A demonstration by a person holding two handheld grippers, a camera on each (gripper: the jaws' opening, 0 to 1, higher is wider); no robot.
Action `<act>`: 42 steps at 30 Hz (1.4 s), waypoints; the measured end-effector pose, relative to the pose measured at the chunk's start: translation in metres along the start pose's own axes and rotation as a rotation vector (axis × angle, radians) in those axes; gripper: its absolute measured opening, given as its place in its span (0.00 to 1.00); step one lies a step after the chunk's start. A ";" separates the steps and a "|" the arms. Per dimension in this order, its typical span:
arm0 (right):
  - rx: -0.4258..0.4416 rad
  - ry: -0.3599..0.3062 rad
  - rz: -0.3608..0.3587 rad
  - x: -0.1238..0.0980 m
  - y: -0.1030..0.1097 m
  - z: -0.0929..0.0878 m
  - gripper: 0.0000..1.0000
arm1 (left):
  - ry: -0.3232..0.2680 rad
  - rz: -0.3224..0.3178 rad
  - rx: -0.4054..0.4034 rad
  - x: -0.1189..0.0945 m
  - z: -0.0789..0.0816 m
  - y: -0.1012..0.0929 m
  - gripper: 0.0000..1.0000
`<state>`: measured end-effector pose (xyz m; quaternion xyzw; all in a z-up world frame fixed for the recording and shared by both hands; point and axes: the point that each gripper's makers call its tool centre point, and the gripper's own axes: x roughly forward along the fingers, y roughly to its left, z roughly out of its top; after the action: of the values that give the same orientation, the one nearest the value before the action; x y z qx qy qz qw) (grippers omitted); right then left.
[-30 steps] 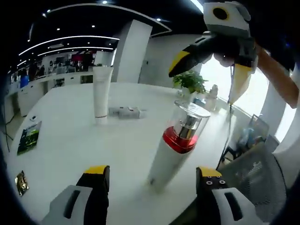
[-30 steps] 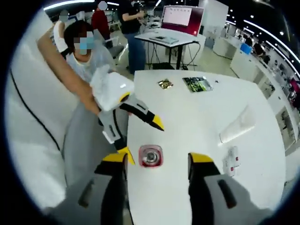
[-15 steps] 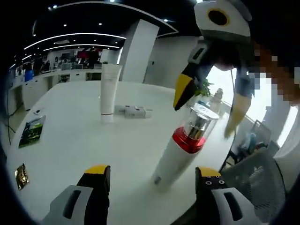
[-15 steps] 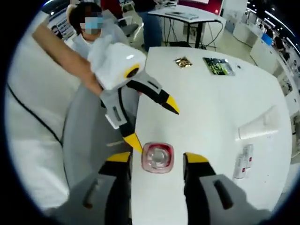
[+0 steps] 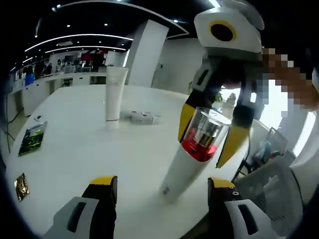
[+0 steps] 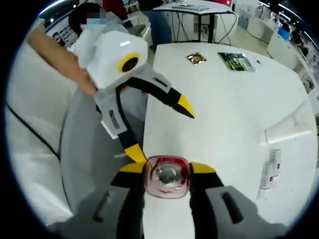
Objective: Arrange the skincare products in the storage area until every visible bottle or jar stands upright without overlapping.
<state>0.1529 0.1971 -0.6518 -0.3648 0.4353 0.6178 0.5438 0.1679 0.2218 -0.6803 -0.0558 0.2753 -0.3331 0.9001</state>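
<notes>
A white bottle (image 5: 180, 168) with a red band and a clear cap stands near the table's edge, leaning in the left gripper view. My right gripper (image 5: 208, 133) comes down from above with its yellow fingertips (image 5: 186, 122) pressed on both sides of the cap. In the right gripper view the cap of the bottle (image 6: 167, 175) fills the gap of the right gripper (image 6: 167, 168). My left gripper (image 5: 162, 181) is open, a little short of the bottle's base; the left gripper (image 6: 160, 128) is held by a person's hand. A white tube (image 5: 114, 93) stands upright on its cap further back.
Small white boxes (image 5: 142, 118) lie beside the tube. A dark leaflet (image 5: 30, 140) and a gold sachet (image 5: 21, 187) lie at the table's left. The white table (image 5: 75, 144) ends close behind the bottle, with a grey chair (image 5: 271, 189) beyond the edge.
My right gripper came down over the bottle, and its jaws went from open above the cap to closed on it. The left gripper stayed open in place.
</notes>
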 end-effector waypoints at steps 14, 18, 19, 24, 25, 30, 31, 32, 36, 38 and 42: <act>-0.023 0.058 -0.033 -0.005 -0.003 -0.005 0.30 | 0.014 -0.007 -0.008 0.001 -0.003 -0.001 0.76; -0.023 0.057 -0.054 -0.005 -0.007 -0.004 0.30 | 0.012 -0.004 -0.010 0.001 -0.003 -0.001 0.76; -0.021 0.056 -0.056 -0.005 -0.008 -0.004 0.30 | 0.012 -0.003 -0.011 0.001 -0.003 -0.001 0.75; -0.021 0.065 -0.064 -0.006 -0.014 -0.006 0.30 | 0.015 -0.002 -0.011 0.001 -0.004 0.000 0.75; -0.020 0.063 -0.067 -0.007 -0.016 -0.006 0.30 | 0.015 -0.002 -0.012 0.001 -0.004 0.000 0.75; -0.015 0.061 -0.078 -0.009 -0.025 -0.006 0.30 | 0.016 0.000 -0.015 0.002 -0.004 0.001 0.75; -0.016 0.063 -0.079 -0.010 -0.028 -0.006 0.30 | 0.017 0.000 -0.015 0.002 -0.004 0.001 0.75; -0.015 0.063 -0.082 -0.011 -0.029 -0.006 0.30 | 0.018 0.001 -0.015 0.001 -0.005 0.001 0.75; -0.012 0.059 -0.095 -0.017 -0.039 -0.006 0.29 | 0.014 0.005 -0.014 0.001 -0.004 0.002 0.74; -0.007 0.066 -0.104 -0.020 -0.045 -0.008 0.29 | 0.013 0.007 -0.018 0.000 -0.003 0.003 0.73; -0.004 0.064 -0.101 -0.023 -0.052 -0.008 0.29 | 0.010 0.008 -0.024 0.000 -0.003 0.004 0.73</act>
<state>0.2075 0.1829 -0.6412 -0.4069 0.4322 0.5787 0.5592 0.1684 0.2250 -0.6839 -0.0640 0.2842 -0.3262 0.8993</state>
